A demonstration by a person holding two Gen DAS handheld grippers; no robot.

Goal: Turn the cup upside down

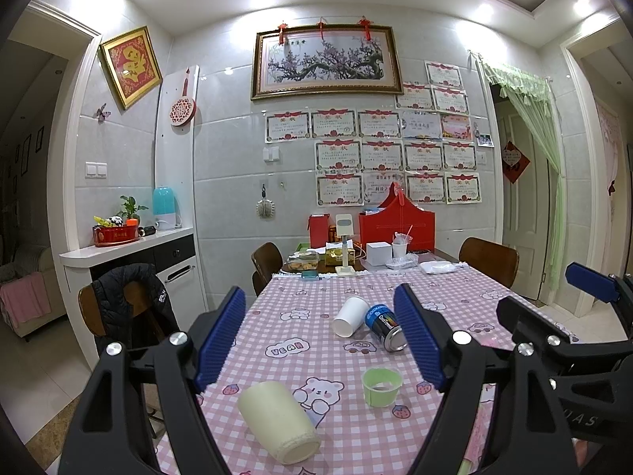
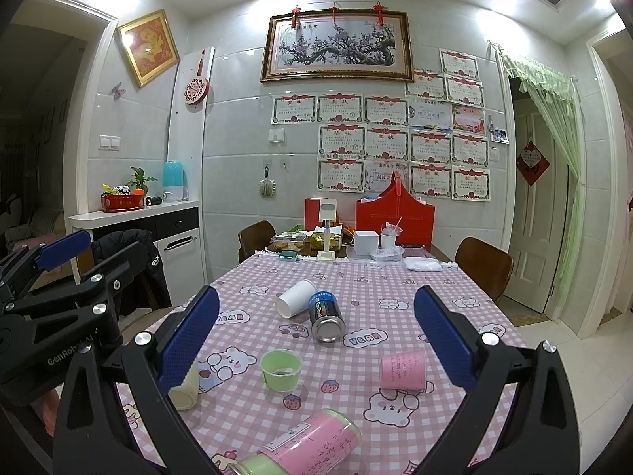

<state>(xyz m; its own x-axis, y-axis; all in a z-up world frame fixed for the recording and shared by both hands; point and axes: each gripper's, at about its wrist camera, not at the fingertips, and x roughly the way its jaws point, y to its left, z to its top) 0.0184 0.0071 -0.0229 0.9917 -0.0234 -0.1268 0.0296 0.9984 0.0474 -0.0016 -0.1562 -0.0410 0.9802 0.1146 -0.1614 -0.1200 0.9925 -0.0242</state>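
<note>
A small green cup (image 1: 382, 387) stands upright, mouth up, on the pink checked tablecloth (image 1: 300, 308); it also shows in the right wrist view (image 2: 281, 369). A white paper cup (image 1: 349, 315) (image 2: 294, 298) lies on its side beside a blue can (image 1: 385, 327) (image 2: 325, 317). A cream cup (image 1: 279, 422) (image 2: 185, 388) lies on its side near the left edge. A pink cup (image 2: 402, 371) lies on its side. My left gripper (image 1: 320, 338) is open and empty above the table. My right gripper (image 2: 316, 346) is open and empty.
A pink-and-green canister (image 2: 304, 449) lies on its side at the near edge. Red boxes (image 1: 395, 223), a white box, food containers and a small stand crowd the far end. Chairs (image 1: 488, 261) stand around the table; one at left holds a black jacket (image 1: 130, 301).
</note>
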